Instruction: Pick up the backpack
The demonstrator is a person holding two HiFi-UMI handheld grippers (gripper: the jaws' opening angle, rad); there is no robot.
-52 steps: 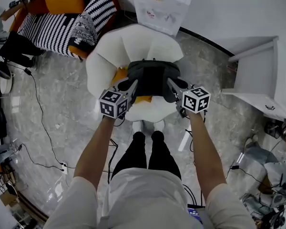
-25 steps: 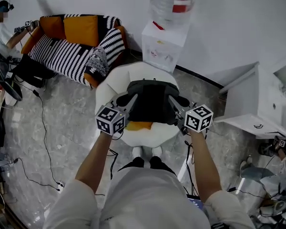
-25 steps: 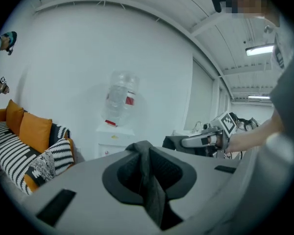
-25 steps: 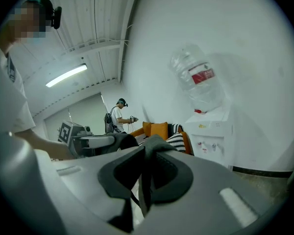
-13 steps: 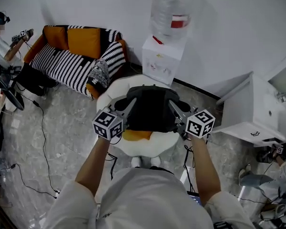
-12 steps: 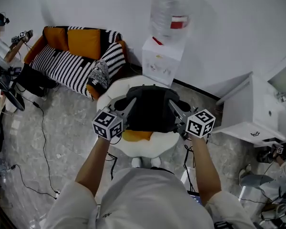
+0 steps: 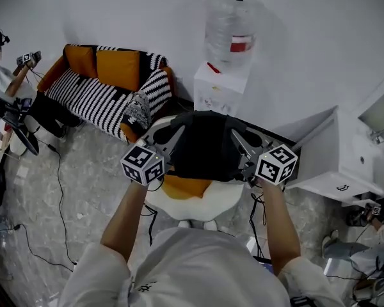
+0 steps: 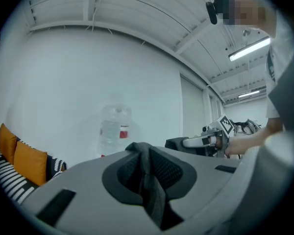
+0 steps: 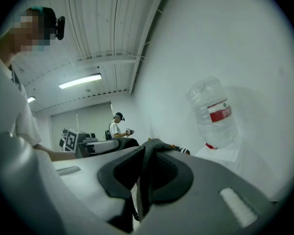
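Observation:
The dark grey backpack hangs in the air above a white round chair with an orange cushion. My left gripper is shut on a fold of the backpack's strap at its left side. On the right side, my right gripper is shut on another dark strap. Both grippers point level, and the bag spans the gap between them. In the left gripper view the right gripper shows across the bag.
A water dispenser with a large bottle stands against the wall behind the chair. A striped sofa with orange cushions is at the left, a white cabinet at the right. Cables run over the marble floor. Another person sits far left.
Both grippers have risen together with the backpack, which has come up off the chair seat. The orange cushion under it now shows more.

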